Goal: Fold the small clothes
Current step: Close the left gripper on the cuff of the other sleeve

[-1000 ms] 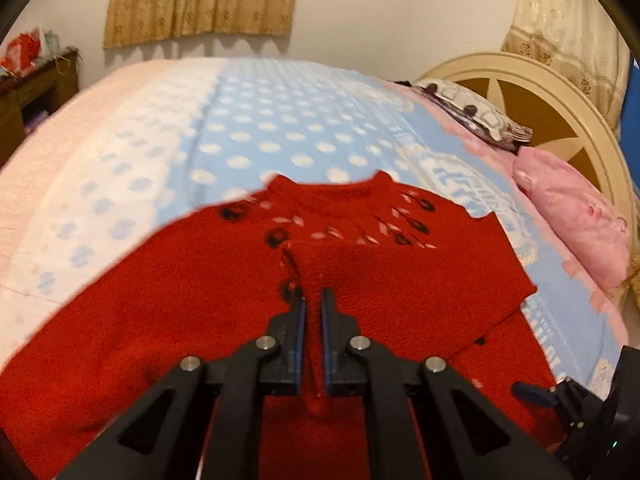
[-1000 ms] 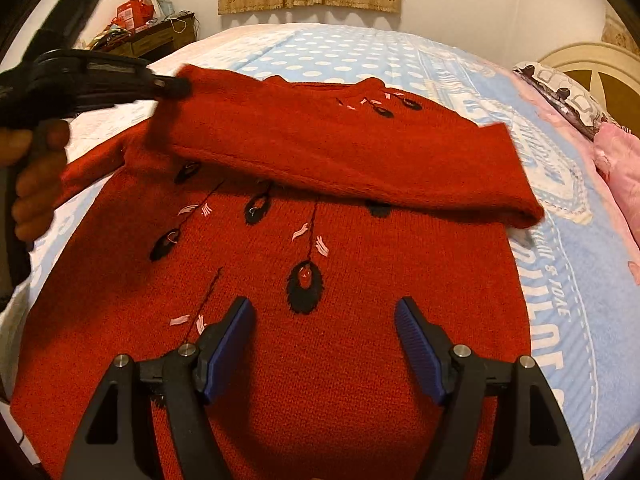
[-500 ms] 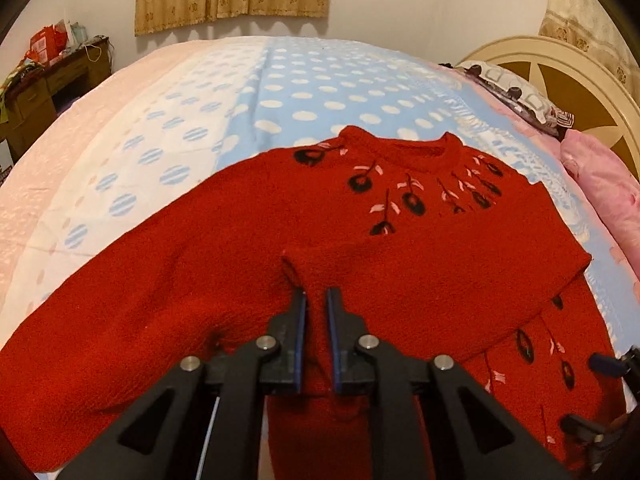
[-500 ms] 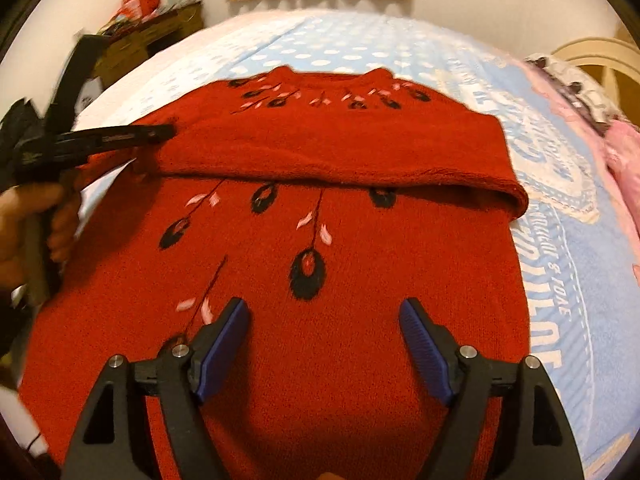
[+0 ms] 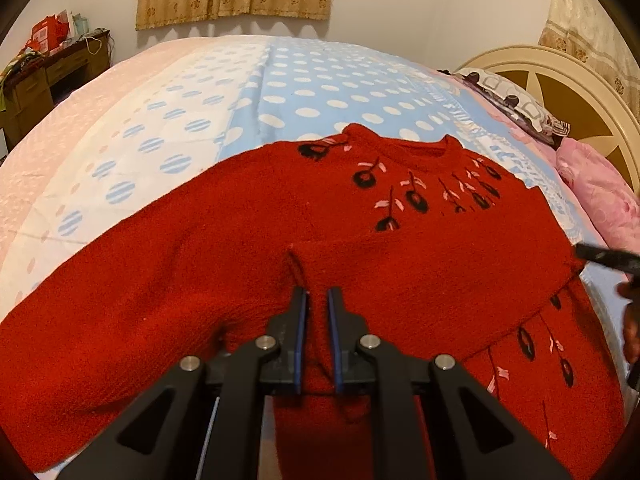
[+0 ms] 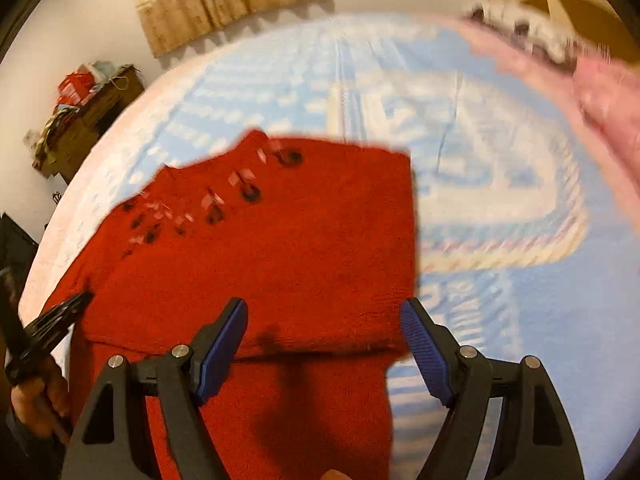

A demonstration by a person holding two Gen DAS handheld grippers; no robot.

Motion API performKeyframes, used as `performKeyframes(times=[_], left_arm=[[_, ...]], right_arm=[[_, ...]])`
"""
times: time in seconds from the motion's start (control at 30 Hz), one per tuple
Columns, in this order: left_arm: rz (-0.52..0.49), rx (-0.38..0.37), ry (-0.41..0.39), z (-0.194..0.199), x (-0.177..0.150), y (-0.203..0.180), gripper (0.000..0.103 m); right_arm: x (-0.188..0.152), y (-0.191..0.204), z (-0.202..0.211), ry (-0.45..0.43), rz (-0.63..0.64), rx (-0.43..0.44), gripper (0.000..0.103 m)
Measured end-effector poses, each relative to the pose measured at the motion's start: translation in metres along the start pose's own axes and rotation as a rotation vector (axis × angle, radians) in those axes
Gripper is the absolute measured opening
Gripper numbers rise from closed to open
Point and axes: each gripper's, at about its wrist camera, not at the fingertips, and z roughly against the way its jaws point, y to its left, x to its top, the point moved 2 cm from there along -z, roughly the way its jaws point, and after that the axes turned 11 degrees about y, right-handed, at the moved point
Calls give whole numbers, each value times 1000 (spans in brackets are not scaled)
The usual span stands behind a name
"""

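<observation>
1. The left tool (image 5: 318, 300) sits at bottom center of the left wrist view, its two blue-lined fingers (image 5: 301, 340) clenched on a raised pleat of the red sweater (image 5: 240, 264), which stands up between them.
2. The right tool (image 6: 324, 320) sits at bottom center of the right wrist view, released, its blue fingers (image 6: 222, 348) spread wide and holding nothing. This view is blurred.
3. In the right wrist view the left tool (image 6: 56, 318) shows at the lower left edge, gripped by a hand (image 6: 36, 404) and pointing toward the sweater's (image 6: 280, 248) left side.
4. In the left wrist view the right tool (image 5: 608, 258) appears only as a dark tip at the right edge, just beside the sweater's folded right side.
5. The sweater lies on the bed (image 5: 304, 92), neck toward the top of the frame, one sleeve stretching to the lower left. A sleeve lies folded across its chest; its cuff is the part the left tool grips.
6. In the right wrist view the sweater's right edge runs straight down, ending just inside the right finger; bare blue bedspread fills the frame beyond it.
7. Open bedspread also lies above and left of the sweater in the left wrist view.
8. A pink pillow (image 5: 600, 196) and cream headboard (image 5: 560, 80) bound the right side; a cluttered desk (image 5: 52, 76) stands upper left.
</observation>
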Motion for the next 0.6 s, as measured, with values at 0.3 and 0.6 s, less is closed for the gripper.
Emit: performKeyframes(times=[0.3, 0.6], left_arm=[[5, -11, -10, 3, -1, 3, 16], [10, -6, -42, 27, -11, 8, 48]], right_arm=[[-14, 60, 16, -60, 185, -140, 79], [-21, 96, -25, 20, 232, -231, 79]])
